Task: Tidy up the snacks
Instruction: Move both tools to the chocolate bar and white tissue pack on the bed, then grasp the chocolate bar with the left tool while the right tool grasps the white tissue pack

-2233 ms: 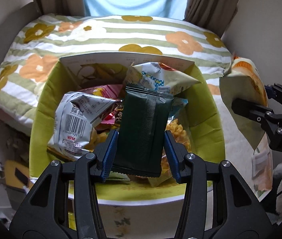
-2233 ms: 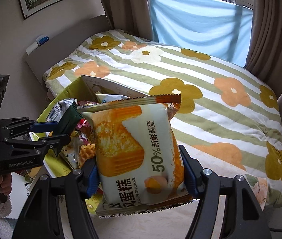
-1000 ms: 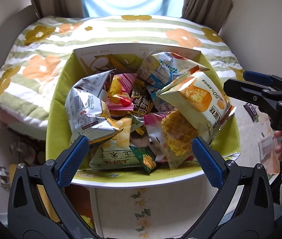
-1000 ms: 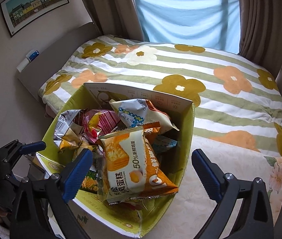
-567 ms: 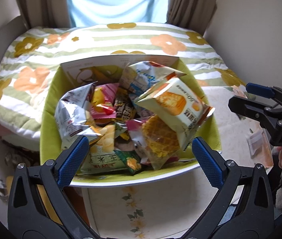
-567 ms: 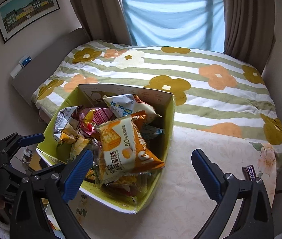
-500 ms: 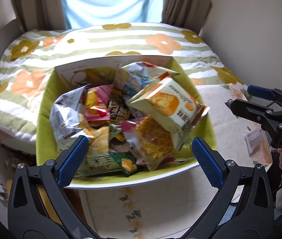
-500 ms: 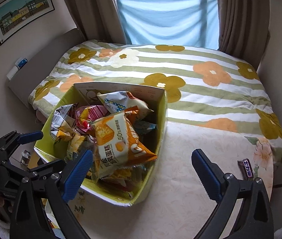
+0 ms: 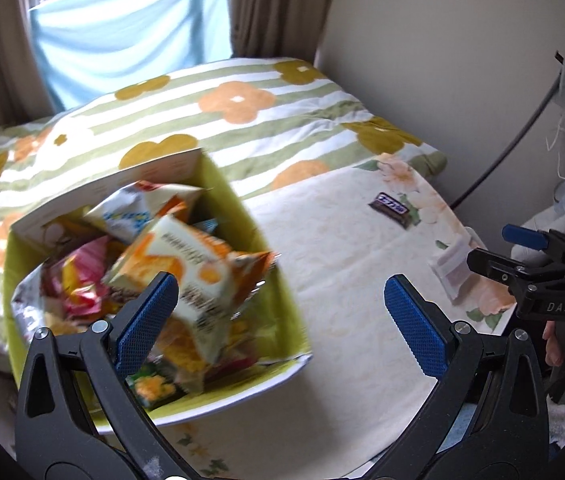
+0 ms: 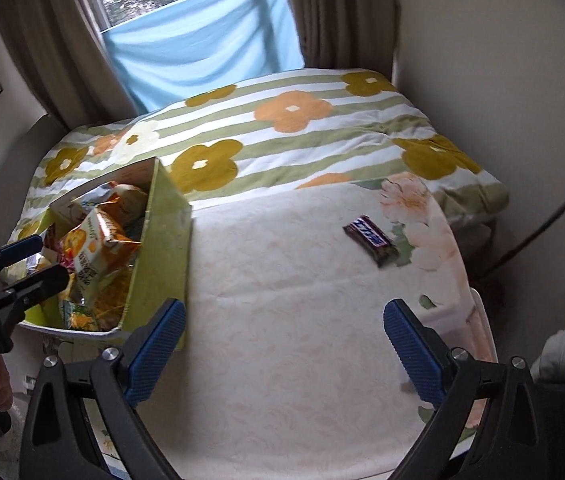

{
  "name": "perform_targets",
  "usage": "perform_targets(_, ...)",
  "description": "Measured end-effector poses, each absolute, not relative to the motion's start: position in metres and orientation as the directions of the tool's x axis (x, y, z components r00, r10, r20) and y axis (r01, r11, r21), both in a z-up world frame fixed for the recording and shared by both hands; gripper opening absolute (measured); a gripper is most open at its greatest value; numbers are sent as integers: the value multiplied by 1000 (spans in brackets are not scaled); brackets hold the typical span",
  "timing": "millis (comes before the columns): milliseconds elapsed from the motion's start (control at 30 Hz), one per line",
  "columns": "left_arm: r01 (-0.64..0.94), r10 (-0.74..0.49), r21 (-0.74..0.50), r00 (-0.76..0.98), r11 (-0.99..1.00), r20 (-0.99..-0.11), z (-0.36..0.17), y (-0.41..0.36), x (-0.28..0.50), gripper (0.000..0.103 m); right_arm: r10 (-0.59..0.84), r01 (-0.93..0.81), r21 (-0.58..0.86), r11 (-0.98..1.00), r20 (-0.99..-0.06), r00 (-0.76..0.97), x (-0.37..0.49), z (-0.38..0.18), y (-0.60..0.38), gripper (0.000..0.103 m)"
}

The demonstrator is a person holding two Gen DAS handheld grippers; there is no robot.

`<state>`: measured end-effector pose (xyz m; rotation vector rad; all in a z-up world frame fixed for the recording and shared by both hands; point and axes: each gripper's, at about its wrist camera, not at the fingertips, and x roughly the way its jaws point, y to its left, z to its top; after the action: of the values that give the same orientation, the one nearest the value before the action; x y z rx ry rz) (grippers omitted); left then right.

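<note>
We see a bed with a green-striped, flower-printed quilt (image 10: 302, 132) behind a cream floral tablecloth (image 10: 282, 280). On the cloth's left side stands an open yellow-green cardboard box (image 10: 162, 232) heaped with snack bags, an orange cake packet (image 9: 194, 276) on top. Our left gripper (image 9: 282, 312) hangs by the box, jaws wide apart, empty. Our right gripper (image 10: 284, 334) hovers over bare cloth, jaws likewise spread. A small white sachet (image 9: 456, 268) and a dark brown chocolate bar (image 10: 370, 240) lie well apart from the box.

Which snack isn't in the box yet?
The dark chocolate bar lies alone on the flowery tablecloth; the other snacks are piled inside the green box.
</note>
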<state>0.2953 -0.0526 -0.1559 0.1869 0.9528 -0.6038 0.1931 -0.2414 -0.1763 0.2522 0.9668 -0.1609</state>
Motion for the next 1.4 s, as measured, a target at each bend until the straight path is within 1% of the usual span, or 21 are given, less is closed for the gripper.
perform_targets(133, 585, -402, -110, 398, 804, -825, -162, -90, 297, 102, -89, 342, 110, 933, -850, 519, 177, -190, -279, 99)
perform_targets(233, 591, -402, -121, 370, 797, -837, -169, -116, 302, 102, -100, 353, 91, 931, -866, 489, 168, -205, -302, 99)
perform_targets(533, 587, -353, -118, 305, 801, -884, -201, -181, 314, 102, -88, 228, 11, 974, -903, 420, 164, -265, -344, 99)
perform_targets(800, 583, -307, -107, 256, 805, -917, -238, -237, 331, 102, -9, 180, 64, 982, -925, 379, 175, -311, -374, 99)
perform_targets(1067, 647, -291, -75, 233, 758, -928, -275, -295, 343, 102, 21, 156, 84, 984, -930, 368, 184, -331, -378, 99)
perform_targets(1267, 682, -273, -61, 208, 729, -939, -309, -326, 357, 102, -15, 136, 38, 990, -929, 369, 186, -341, -372, 99)
perform_targets(1400, 708, -261, -47, 197, 705, -945, -328, -343, 364, 102, -65, 78, -40, 996, -928, 368, 185, -347, -362, 98)
